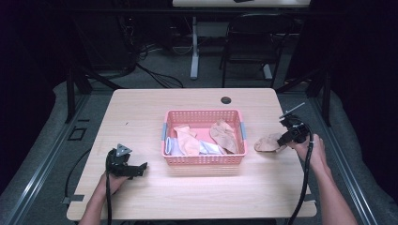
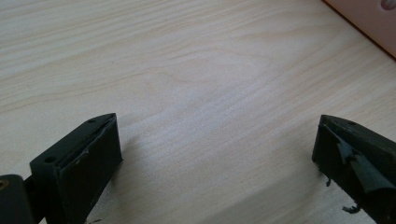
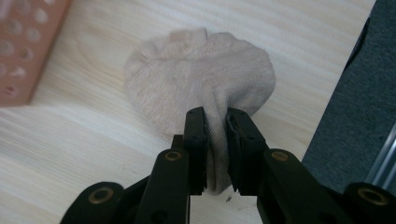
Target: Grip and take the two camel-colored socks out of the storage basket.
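Right claw (image 3: 217,116) was clamped on a fold of the beige knitted sock (image 3: 201,77), which lay bunched on the light wooden tabletop (image 1: 197,192) just right of the pink perforated plastic basket (image 1: 203,161), near the right edge. The sock spread ahead of the claw toward the basket, so the right hand (image 1: 315,151) was clearly the near one. Left claw (image 2: 217,154) sat low over bare wood well left of the basket, jaws wide apart, holding nothing. Basket held more pale socks (image 1: 224,135).
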Available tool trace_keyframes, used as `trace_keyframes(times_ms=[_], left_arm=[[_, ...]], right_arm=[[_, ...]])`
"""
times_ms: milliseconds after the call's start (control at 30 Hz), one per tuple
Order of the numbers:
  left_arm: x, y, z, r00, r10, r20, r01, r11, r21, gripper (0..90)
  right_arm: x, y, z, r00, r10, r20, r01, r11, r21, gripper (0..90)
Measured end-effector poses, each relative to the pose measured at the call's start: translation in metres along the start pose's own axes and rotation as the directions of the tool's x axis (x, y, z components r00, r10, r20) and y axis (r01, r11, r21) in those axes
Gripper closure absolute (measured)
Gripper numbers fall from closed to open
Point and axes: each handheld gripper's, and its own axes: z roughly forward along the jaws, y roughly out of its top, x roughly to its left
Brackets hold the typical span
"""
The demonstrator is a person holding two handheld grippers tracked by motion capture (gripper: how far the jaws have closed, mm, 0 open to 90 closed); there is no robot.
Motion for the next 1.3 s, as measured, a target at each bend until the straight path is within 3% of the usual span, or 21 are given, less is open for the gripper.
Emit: trace_keyframes(times_ms=[200,300,367,467,600,700,833,1000,1133,1300], left_arm=[[0.0,0.0,0.0,1.0,0.0,0.0,0.0,1.0,0.001,1.0],[0.0,0.0,0.0,1.0,0.0,0.0,0.0,1.0,0.001,1.1],[0.0,0.0,0.0,1.0,0.0,0.0,0.0,1.0,0.001,1.1],[0.0,0.0,0.0,1.0,0.0,0.0,0.0,1.0,0.001,1.0],[0.0,0.0,0.0,1.0,0.0,0.0,0.0,1.0,0.001,1.0],[0.0,0.0,0.0,1.0,-0.001,0.0,0.001,1.0,0.001,1.0],[0.0,0.0,0.0,1.0,0.002,0.001,-0.002,1.0,0.002,1.0],[0.0,0.0,0.0,1.0,0.003,0.001,-0.003,1.0,0.002,1.0],[0.0,0.0,0.0,1.0,0.003,0.002,-0.003,1.0,0.002,1.0],[0.0,0.0,0.0,1.0,0.004,0.002,-0.004,1.0,0.001,1.1]], right_arm=[[0.002,-0.003,0.019,0.9988,-0.007,0.049,0.004,0.999,0.046,76.7],[0.001,-0.003,0.019,0.9989,0.018,0.043,-0.019,0.999,0.04,55.9],[-0.003,-0.003,0.012,0.9995,0.03,-0.001,-0.03,0.999,0.013,42.6],[-0.007,-0.004,0.0,0.9982,0.045,-0.04,-0.047,0.998,-0.046,18.8],[-0.011,-0.005,-0.017,0.9931,0.055,-0.104,-0.07,0.987,-0.142,0.7],[-0.01,-0.006,-0.027,0.9889,0.04,-0.143,-0.067,0.98,-0.189,0.0],[0.003,-0.001,-0.041,0.9859,-0.009,-0.167,-0.029,0.974,-0.223,0.0],[0.027,0.008,-0.053,0.9818,-0.073,-0.175,0.026,0.966,-0.256,0.0],[0.047,0.016,-0.059,0.9632,-0.115,-0.243,0.039,0.955,-0.295,0.0],[0.075,0.03,-0.065,0.9581,-0.18,-0.223,0.107,0.947,-0.304,0.0]])
